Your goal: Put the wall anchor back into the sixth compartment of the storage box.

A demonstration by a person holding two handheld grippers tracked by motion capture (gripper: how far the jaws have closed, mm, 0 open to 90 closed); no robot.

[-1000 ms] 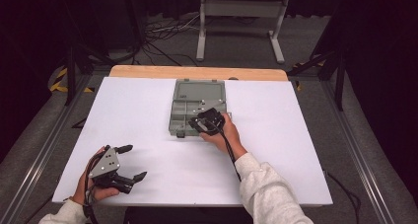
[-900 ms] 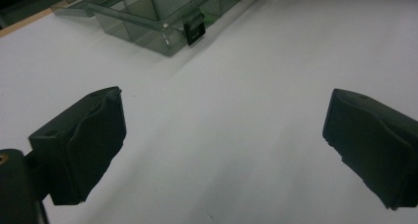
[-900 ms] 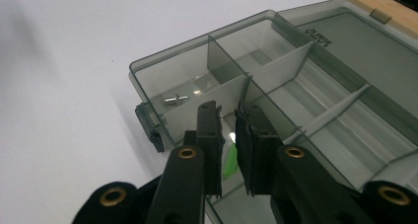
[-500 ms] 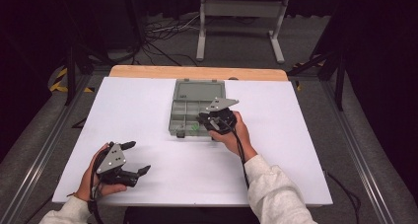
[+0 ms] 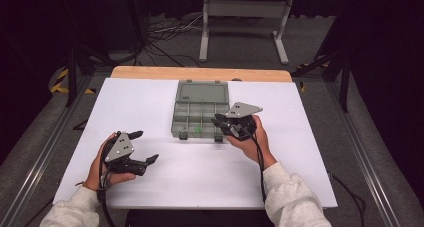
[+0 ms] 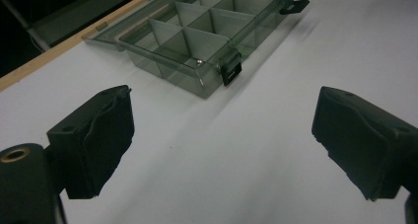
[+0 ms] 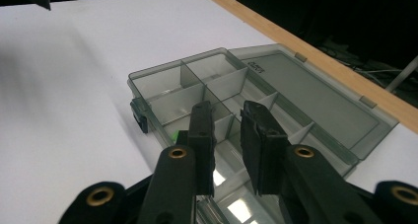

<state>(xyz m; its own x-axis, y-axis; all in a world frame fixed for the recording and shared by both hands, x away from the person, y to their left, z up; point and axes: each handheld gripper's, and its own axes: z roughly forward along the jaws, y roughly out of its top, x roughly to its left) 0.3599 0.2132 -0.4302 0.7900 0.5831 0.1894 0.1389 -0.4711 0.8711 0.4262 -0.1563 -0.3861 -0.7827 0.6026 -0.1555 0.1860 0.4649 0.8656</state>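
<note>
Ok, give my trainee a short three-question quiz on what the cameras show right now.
1. True or false: the organizer box lies with its lid folded open.
2. Which gripper is closer to the box: A) left gripper or B) right gripper?
3. Fill in: the left gripper's jaws stand wide ____ over the bare white table.

Key
1. True. In the right gripper view the lid lies flat behind the compartments.
2. B. It hovers at the box's near right corner, jaws a narrow gap apart with nothing between them, having just been opening; the left gripper is apart from the box, nearer the person.
3. Open, with nothing between them.
</note>
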